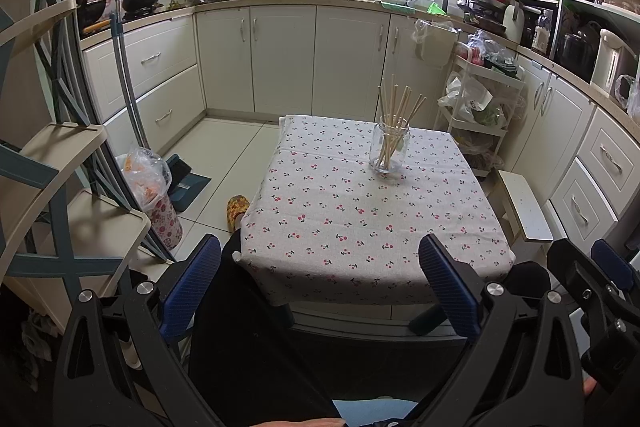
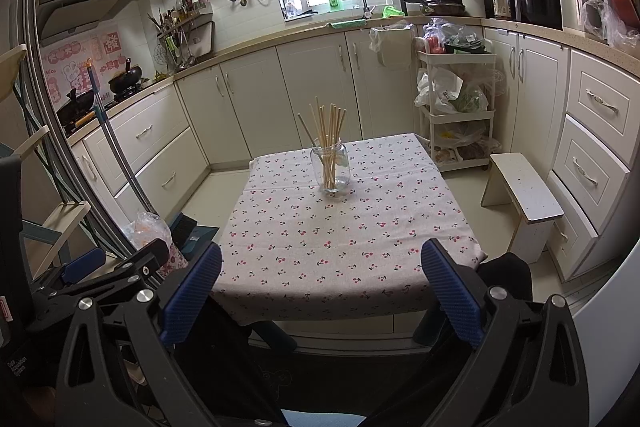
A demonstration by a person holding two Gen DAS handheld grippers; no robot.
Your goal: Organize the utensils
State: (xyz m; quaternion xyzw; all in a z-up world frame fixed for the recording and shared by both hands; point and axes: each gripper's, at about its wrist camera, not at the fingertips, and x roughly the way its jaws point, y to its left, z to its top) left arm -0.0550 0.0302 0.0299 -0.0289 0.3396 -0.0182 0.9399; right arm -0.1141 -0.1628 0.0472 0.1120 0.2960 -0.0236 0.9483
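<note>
A clear glass jar (image 1: 389,148) holding several wooden chopsticks (image 1: 398,103) stands upright toward the far side of a small table with a cherry-print cloth (image 1: 360,219). The jar (image 2: 331,167) and chopsticks (image 2: 328,125) also show in the right wrist view. My left gripper (image 1: 320,287) is open and empty, held back from the table's near edge. My right gripper (image 2: 322,287) is open and empty too, beside the left one. The right gripper's fingers (image 1: 612,263) show at the left wrist view's right edge.
A white step stool (image 2: 524,195) stands right of the table, a white trolley (image 2: 456,115) with bags behind it. A bin with a plastic bag (image 1: 156,195), a dustpan (image 1: 188,183) and a mop handle (image 1: 124,75) stand at the left. Cabinets line the walls.
</note>
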